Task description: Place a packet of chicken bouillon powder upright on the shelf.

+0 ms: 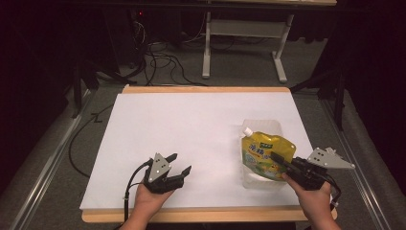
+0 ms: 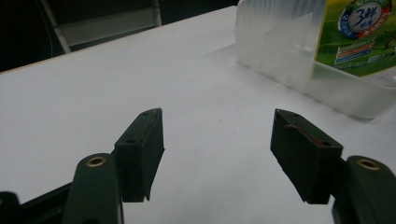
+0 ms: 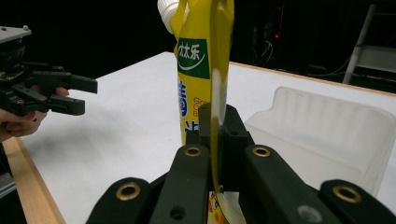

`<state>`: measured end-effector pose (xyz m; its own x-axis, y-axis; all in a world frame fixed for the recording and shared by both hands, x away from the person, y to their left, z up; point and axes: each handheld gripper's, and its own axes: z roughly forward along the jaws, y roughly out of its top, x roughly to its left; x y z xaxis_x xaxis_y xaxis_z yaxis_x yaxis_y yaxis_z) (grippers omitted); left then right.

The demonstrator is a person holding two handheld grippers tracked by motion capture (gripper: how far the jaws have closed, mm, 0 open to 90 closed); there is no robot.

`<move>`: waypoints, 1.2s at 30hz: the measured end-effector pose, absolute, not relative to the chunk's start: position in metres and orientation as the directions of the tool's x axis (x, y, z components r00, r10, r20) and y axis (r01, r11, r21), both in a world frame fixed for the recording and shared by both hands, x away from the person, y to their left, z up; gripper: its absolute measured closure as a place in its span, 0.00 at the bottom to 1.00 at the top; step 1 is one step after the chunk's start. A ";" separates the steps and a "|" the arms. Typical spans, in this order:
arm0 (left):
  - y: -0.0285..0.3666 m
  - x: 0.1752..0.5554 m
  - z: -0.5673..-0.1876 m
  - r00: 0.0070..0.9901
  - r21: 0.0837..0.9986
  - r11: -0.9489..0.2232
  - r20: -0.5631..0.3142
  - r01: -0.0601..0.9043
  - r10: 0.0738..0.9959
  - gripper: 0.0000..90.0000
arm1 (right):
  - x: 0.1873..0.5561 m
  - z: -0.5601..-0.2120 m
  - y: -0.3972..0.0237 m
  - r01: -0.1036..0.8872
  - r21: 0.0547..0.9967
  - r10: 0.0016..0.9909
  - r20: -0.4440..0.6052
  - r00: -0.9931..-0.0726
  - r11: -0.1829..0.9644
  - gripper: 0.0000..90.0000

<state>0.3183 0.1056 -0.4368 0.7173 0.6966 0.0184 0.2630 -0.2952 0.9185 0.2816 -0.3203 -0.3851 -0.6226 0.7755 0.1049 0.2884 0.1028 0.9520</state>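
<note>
**Right gripper pinches yellow pouch over the tray**

High view: the right gripper (image 1: pixel 280 163) holds the yellow pouch (image 1: pixel 265 155) above a clear tray (image 1: pixel 249 179); the left gripper (image 1: pixel 178 163) rests apart, jaws wide.

Left gripper view: jaws spread over the white table (image 2: pixel 116 79).

Right gripper view: jaws clamp the pouch's edge, apparently its seam.

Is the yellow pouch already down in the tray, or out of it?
Cannot tell: the right gripper pinches the yellow pouch over the clear tray.

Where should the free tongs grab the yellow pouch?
Probably at the neck just under the white cap, coming from the left tongs' side. The yellow pouch is flat and floppy, the right tongs already pinch its lower edge, and the clear tray blocks lower down.
</note>
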 end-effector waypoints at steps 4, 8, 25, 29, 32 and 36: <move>0.105 0.318 -0.437 0.718 0.919 -0.296 0.019 0.262 0.696 0.39 | 0.282 -0.387 -0.323 0.297 0.950 0.775 0.119 -0.620 0.092 1.00; 0.105 0.318 -0.437 0.719 0.919 -0.293 0.017 0.262 0.695 0.39 | 0.282 -0.392 -0.325 0.294 0.951 0.773 0.116 -0.624 0.095 1.00; 0.104 0.317 -0.437 0.730 0.918 -0.298 0.014 0.262 0.684 0.39 | 0.278 -0.412 -0.344 0.328 0.943 0.804 0.155 -0.575 0.052 1.00; 0.103 0.317 -0.437 0.731 0.917 -0.300 0.014 0.262 0.682 0.39 | 0.278 -0.412 -0.344 0.330 0.942 0.805 0.153 -0.572 0.055 1.00; 0.102 0.317 -0.437 0.733 0.916 -0.302 0.014 0.263 0.680 0.39 | 0.279 -0.411 -0.345 0.335 0.940 0.808 0.153 -0.570 0.059 0.92; 0.102 0.317 -0.437 0.736 0.916 -0.305 0.015 0.262 0.677 0.39 | 0.279 -0.407 -0.347 0.322 0.946 0.816 0.159 -0.556 0.036 0.69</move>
<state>0.3171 0.1017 -0.4373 0.7356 0.6772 0.0145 0.2622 -0.3045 0.9157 0.2788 -0.3472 -0.4067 -0.5562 0.8158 0.1585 0.3222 0.0359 0.9460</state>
